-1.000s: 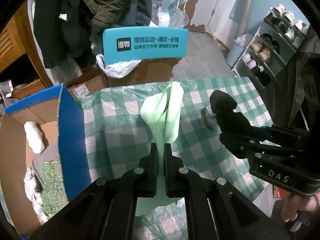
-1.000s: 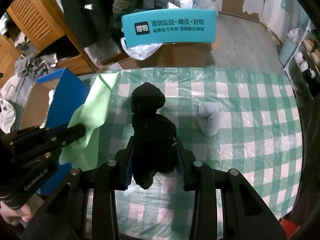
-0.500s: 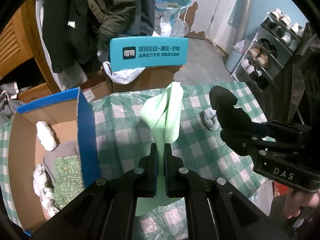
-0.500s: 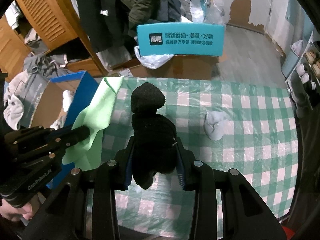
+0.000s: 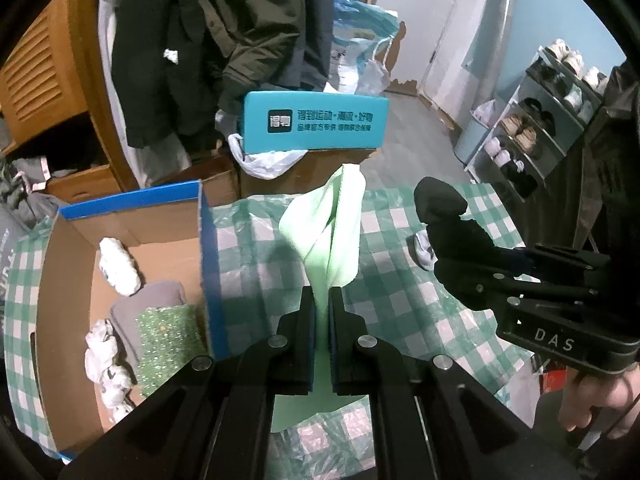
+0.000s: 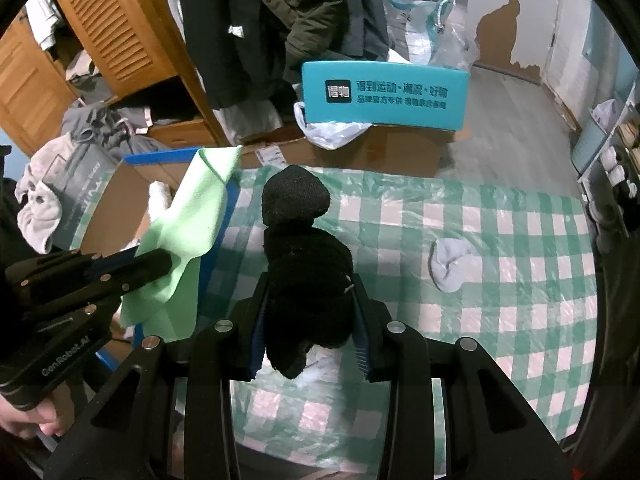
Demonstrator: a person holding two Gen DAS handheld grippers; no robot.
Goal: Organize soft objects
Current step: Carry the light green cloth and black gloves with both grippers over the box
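Pale green cloth [image 5: 328, 236] was clamped in left claw [image 5: 322, 320], black knitted sock [image 6: 304, 264] in right claw [image 6: 310, 320]; both hung above worktop [image 6: 500, 320], likely bound for blue-edged cardboard box [image 5: 208, 264] at left.

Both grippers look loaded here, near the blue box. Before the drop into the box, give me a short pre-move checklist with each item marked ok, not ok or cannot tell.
1. Left gripper shut on the green cloth: ok.
2. Right gripper shut on the black sock: ok.
3. Box open at the top, with bare floor inside: ok.
4. Cloth directly above the box opening: cannot tell; in the left wrist view it hangs to the right of the blue wall.
5. Sock over the box: not ok, it is over the checked tablecloth.
6. All items collected: not ok, a grey sock lies on the tablecloth.
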